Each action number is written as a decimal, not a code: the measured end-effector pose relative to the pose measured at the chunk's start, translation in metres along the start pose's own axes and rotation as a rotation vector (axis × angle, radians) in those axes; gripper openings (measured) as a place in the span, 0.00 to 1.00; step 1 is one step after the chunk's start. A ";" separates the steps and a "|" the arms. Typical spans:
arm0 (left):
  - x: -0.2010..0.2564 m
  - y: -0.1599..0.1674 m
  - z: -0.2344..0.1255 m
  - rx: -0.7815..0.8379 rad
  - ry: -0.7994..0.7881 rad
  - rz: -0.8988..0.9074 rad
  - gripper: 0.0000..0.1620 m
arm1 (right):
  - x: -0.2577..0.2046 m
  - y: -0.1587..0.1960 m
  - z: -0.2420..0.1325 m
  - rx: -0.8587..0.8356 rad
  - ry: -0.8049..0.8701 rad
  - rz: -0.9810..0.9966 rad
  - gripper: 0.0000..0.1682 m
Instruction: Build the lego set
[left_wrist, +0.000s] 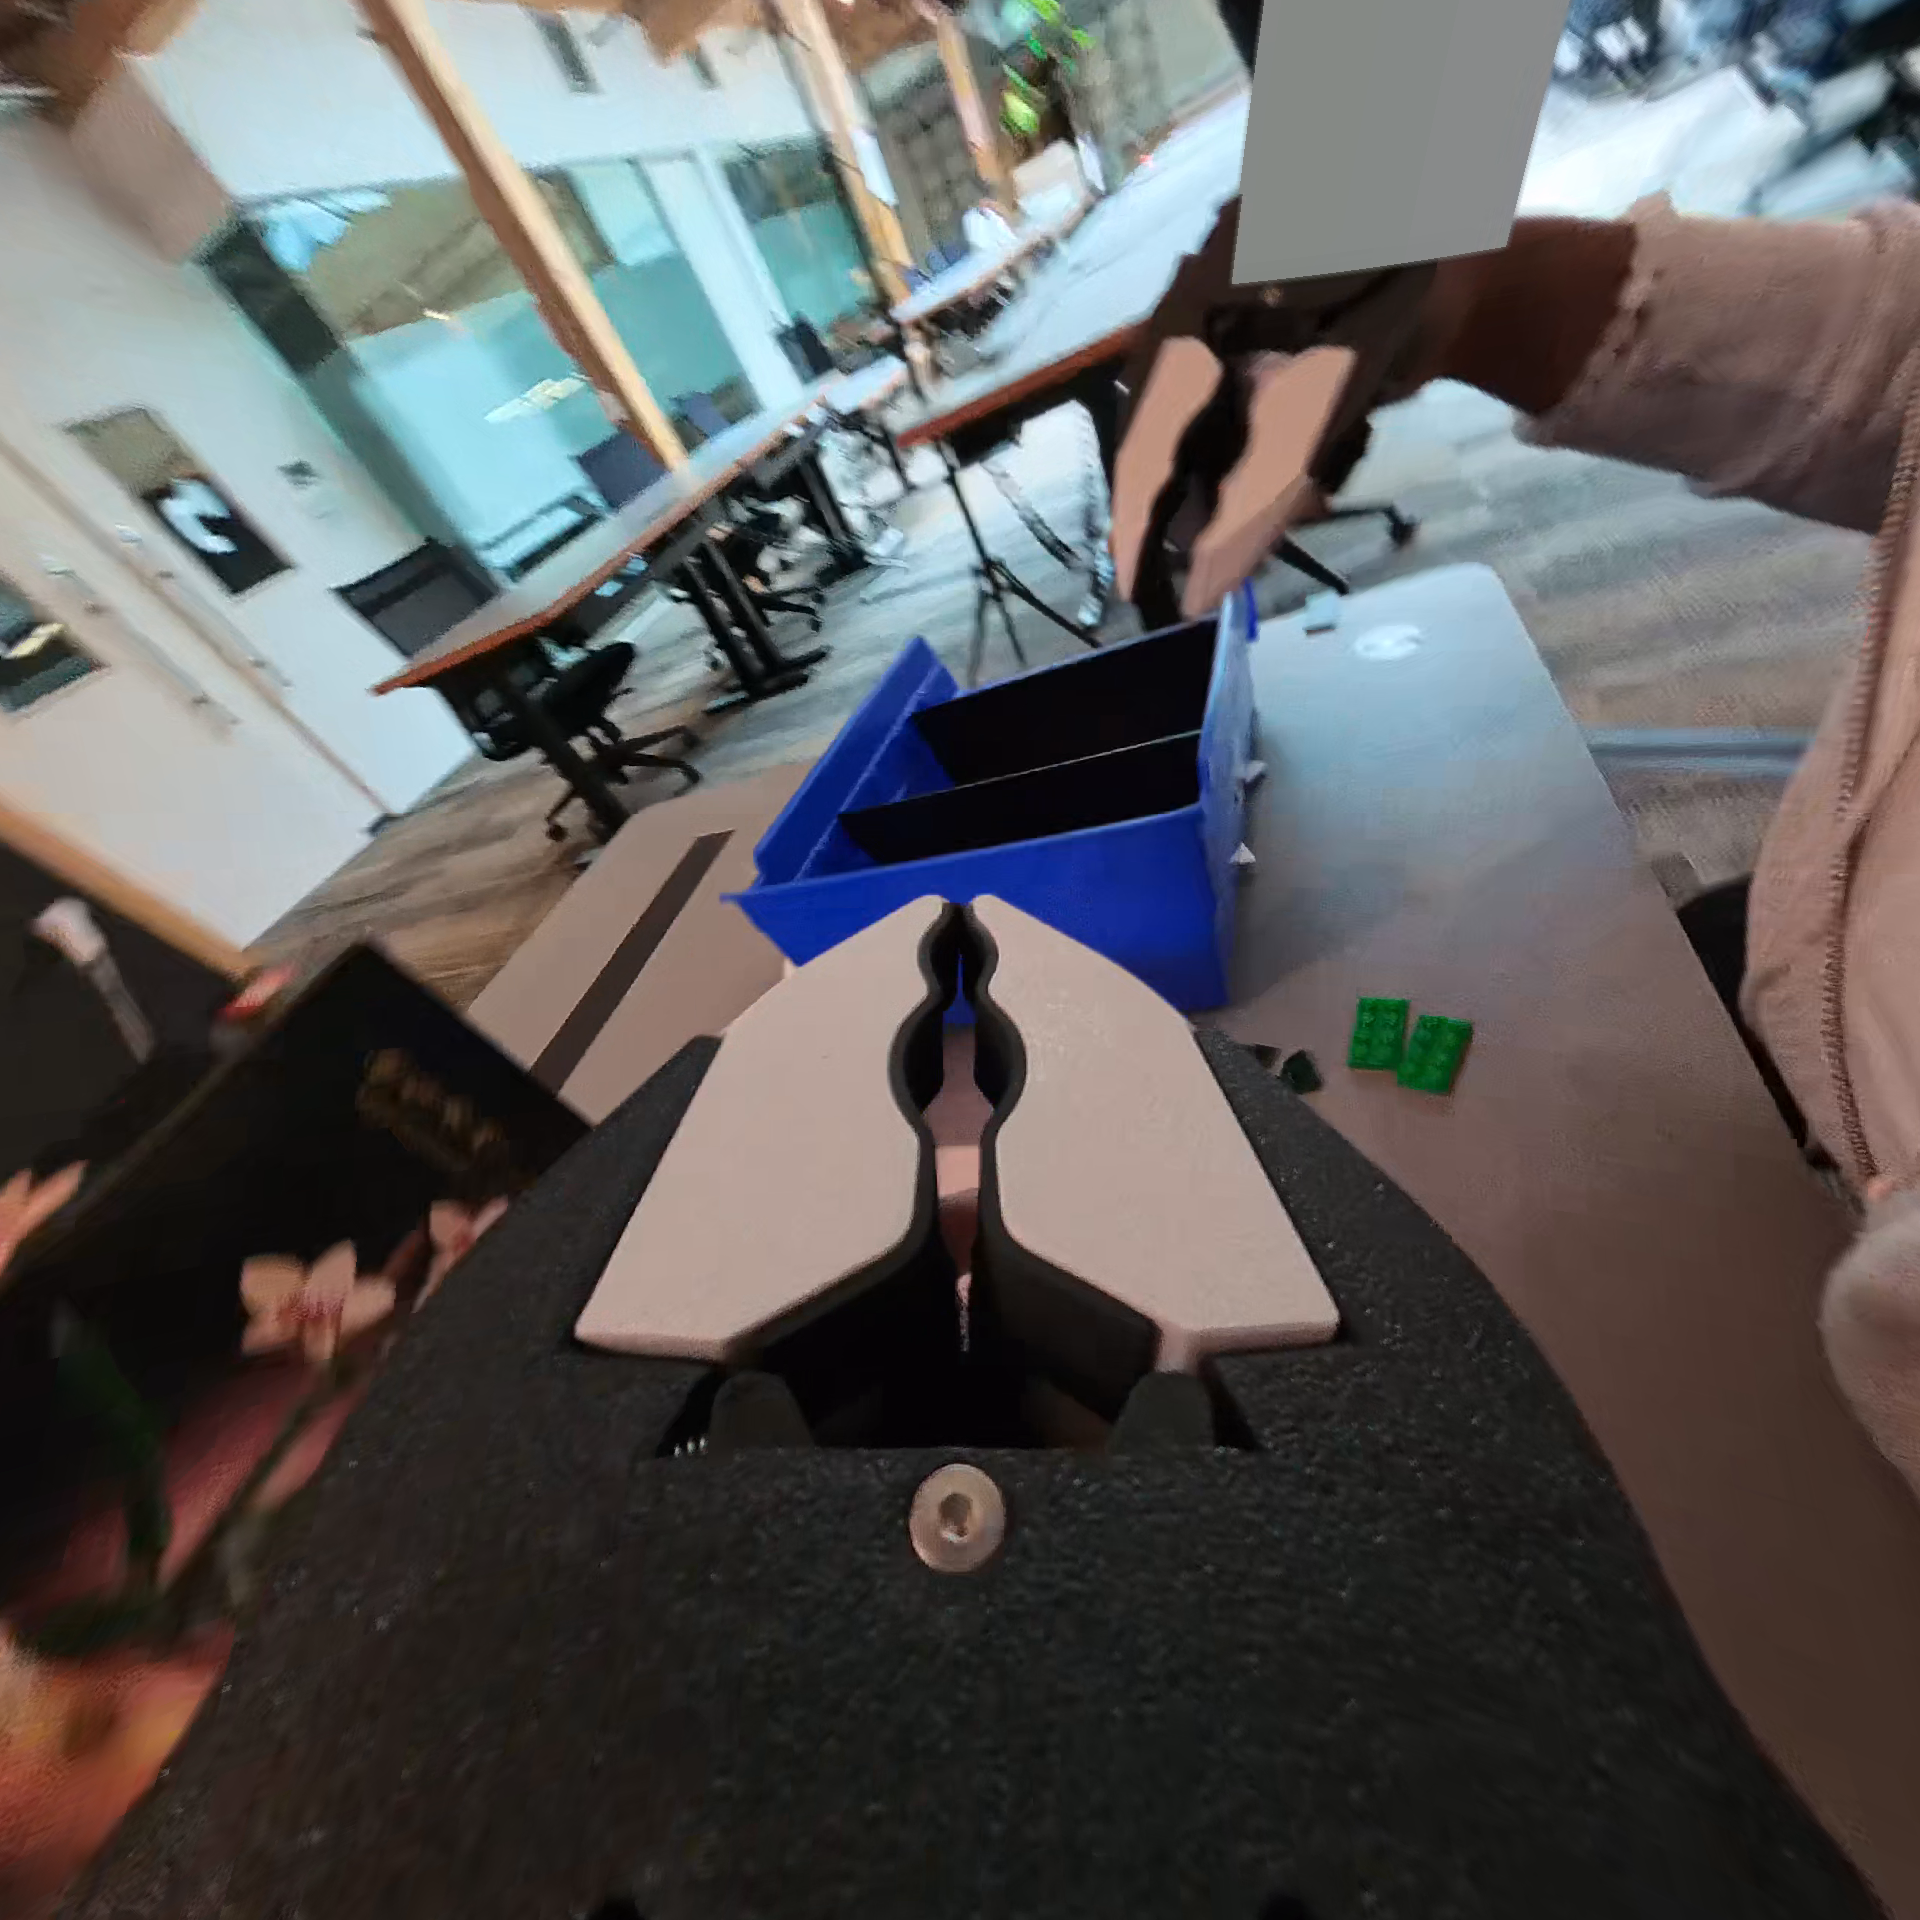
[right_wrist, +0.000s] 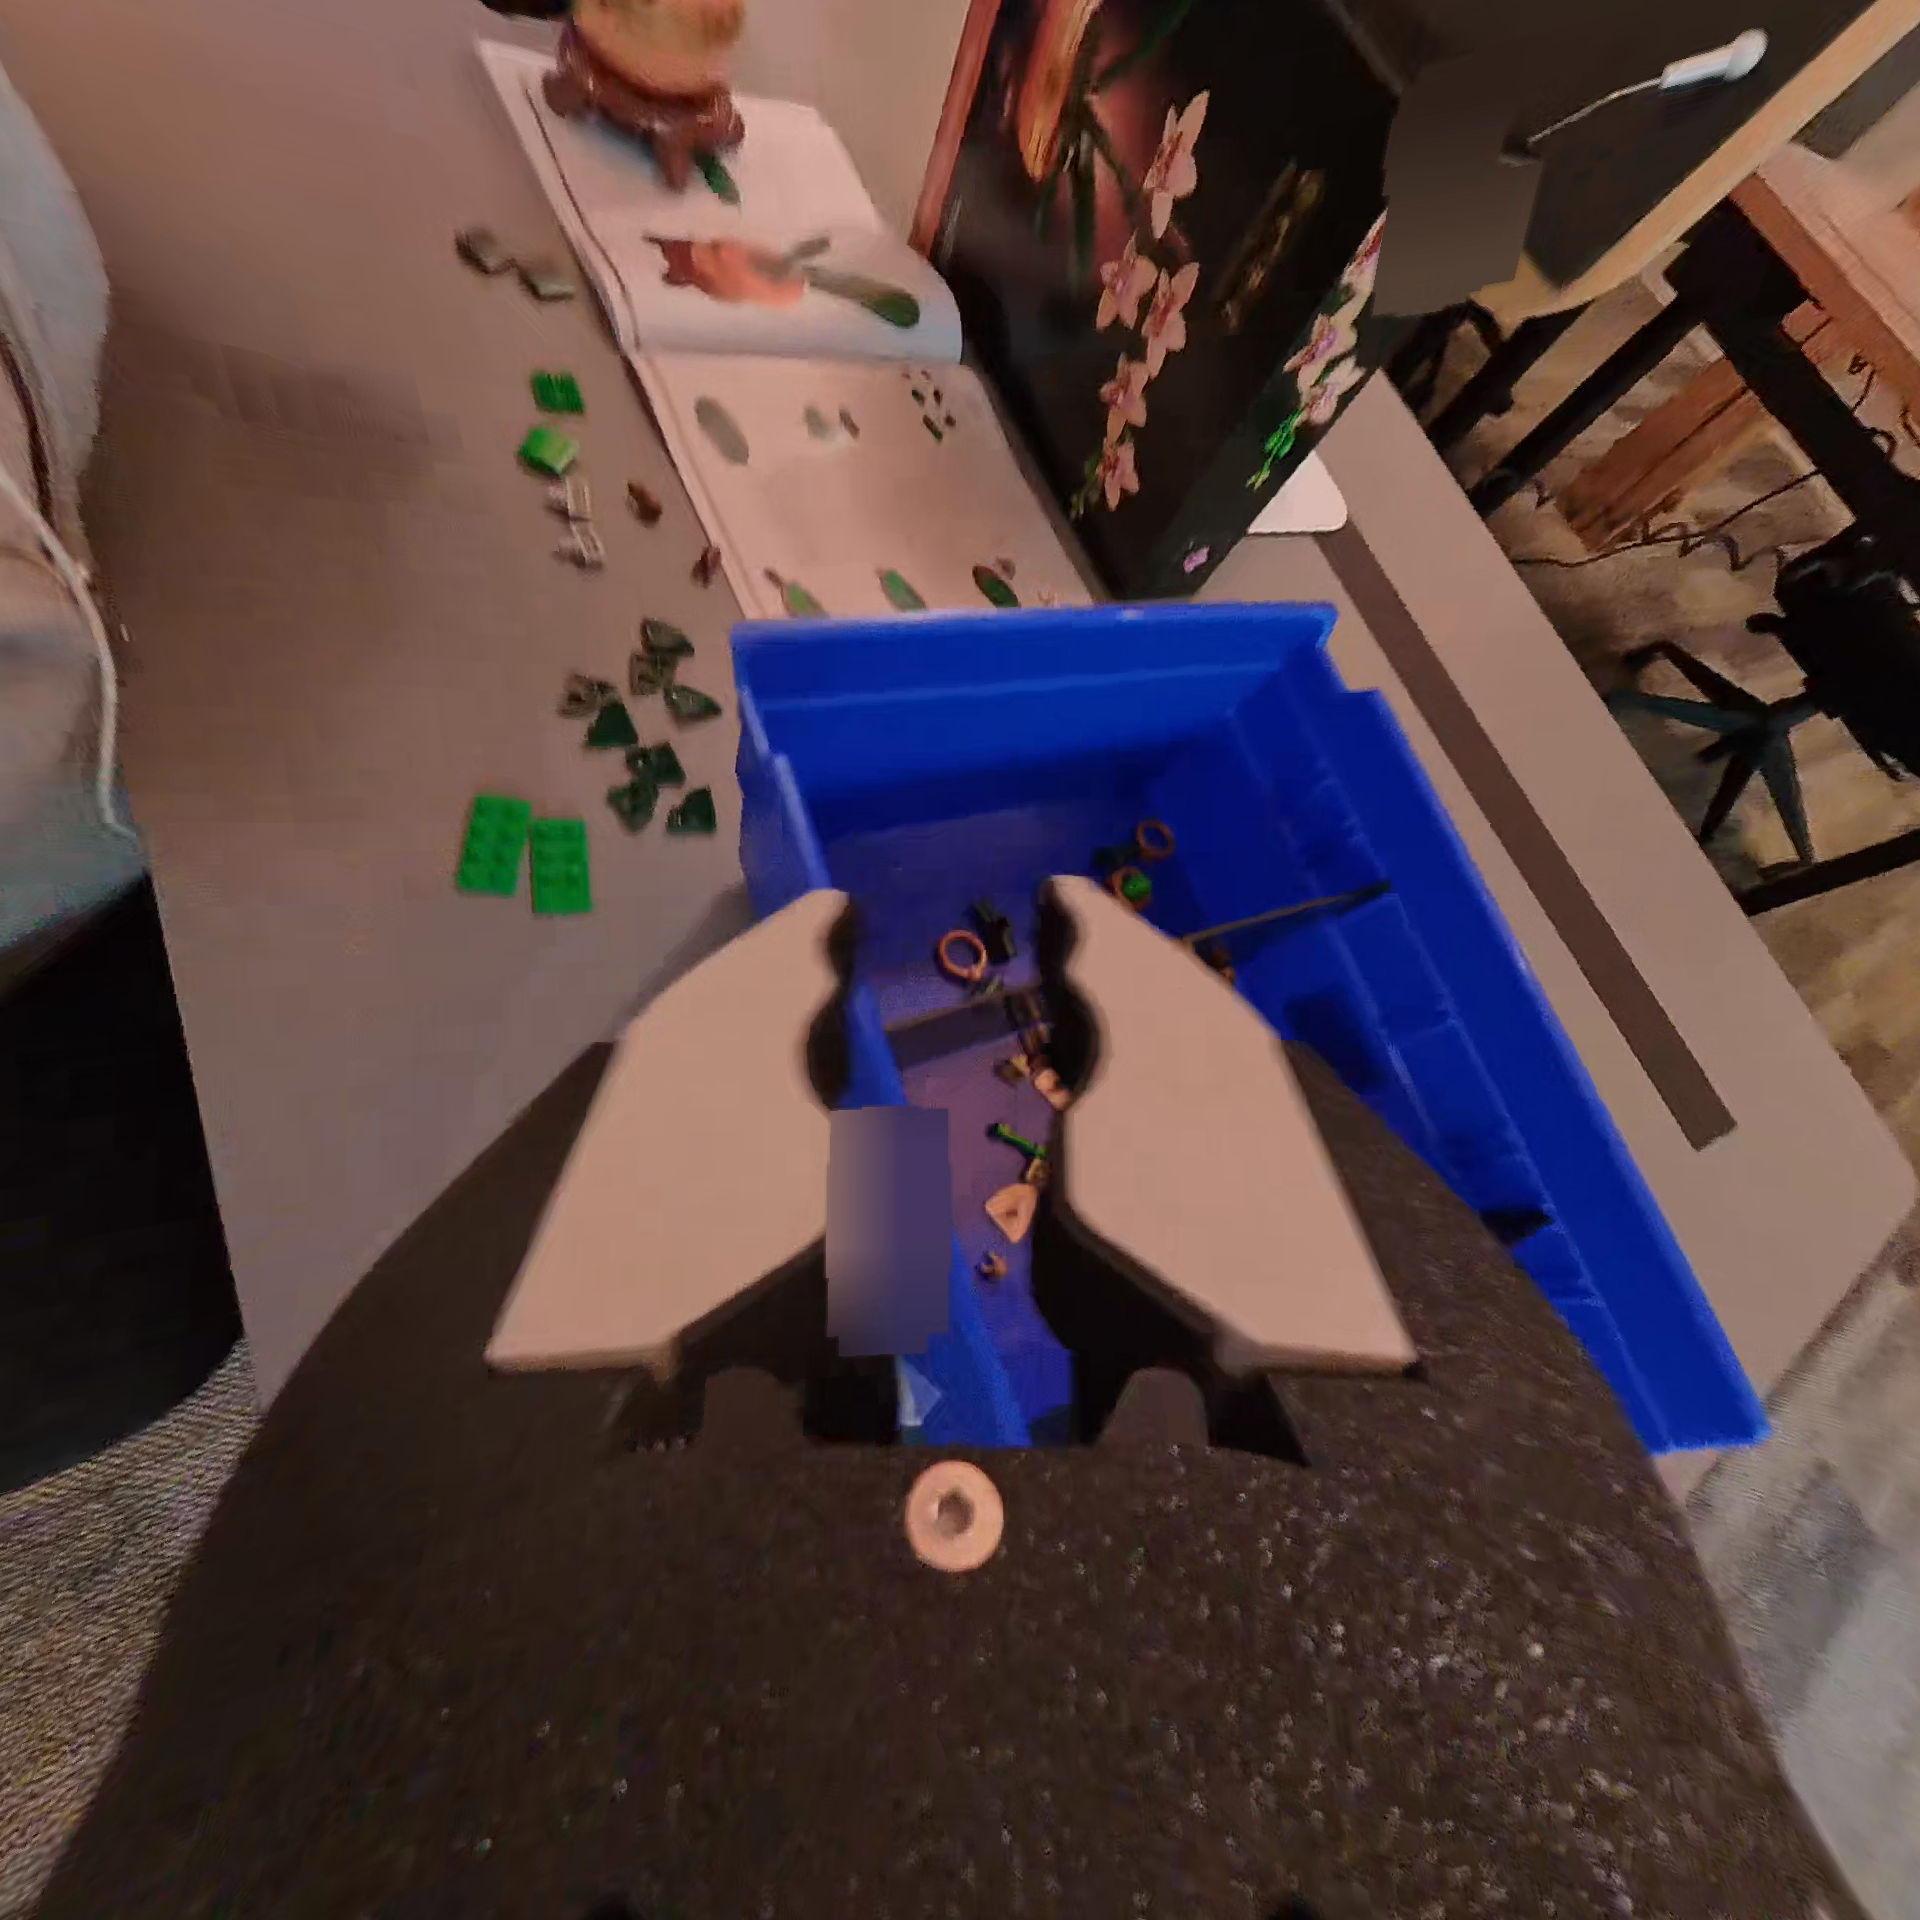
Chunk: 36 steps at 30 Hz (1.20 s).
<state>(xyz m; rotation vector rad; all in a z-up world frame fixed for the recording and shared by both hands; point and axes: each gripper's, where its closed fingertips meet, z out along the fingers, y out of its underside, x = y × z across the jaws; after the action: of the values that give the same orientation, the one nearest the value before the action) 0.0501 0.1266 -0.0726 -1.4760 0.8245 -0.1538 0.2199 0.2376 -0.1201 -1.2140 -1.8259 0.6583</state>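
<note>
My left gripper (left_wrist: 961, 912) is shut, its fingertips touching, and nothing shows between them. It hovers in front of the blue bin (left_wrist: 1039, 894). My right gripper (right_wrist: 948, 906) is open above the blue bin (right_wrist: 1039, 665), with nothing between its pads. It also shows in the left wrist view (left_wrist: 1174, 587), over the bin's far end. Small loose pieces lie on the bin floor, among them an orange ring (right_wrist: 961, 951). Two bright green plates (right_wrist: 525, 847) lie side by side on the table left of the bin and also show in the left wrist view (left_wrist: 1408, 1044).
Several dark green wedge pieces (right_wrist: 649, 748) lie beside the bin. An open instruction booklet (right_wrist: 831, 457) and the black set box (right_wrist: 1174, 312) are beyond it. A brown pot model (right_wrist: 649, 104) stands at the far end. A person's sleeve (left_wrist: 1766, 364) is at the right.
</note>
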 end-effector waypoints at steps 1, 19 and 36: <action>0.001 0.005 -0.012 0.023 -0.046 -0.050 0.00 | -0.001 0.007 -0.002 0.007 0.033 0.005 0.37; 0.028 0.038 -0.019 0.047 -0.052 -0.081 0.01 | -0.011 0.096 0.011 -0.753 -0.398 -0.444 0.04; 0.017 0.069 0.001 0.036 -0.036 -0.135 0.01 | 0.030 0.058 -0.044 -1.211 -0.907 -0.691 0.03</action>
<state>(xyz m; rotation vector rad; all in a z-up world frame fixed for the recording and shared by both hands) 0.0364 0.1269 -0.1422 -1.4967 0.6896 -0.2409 0.2795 0.2878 -0.1323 -0.7896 -3.4014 -0.5284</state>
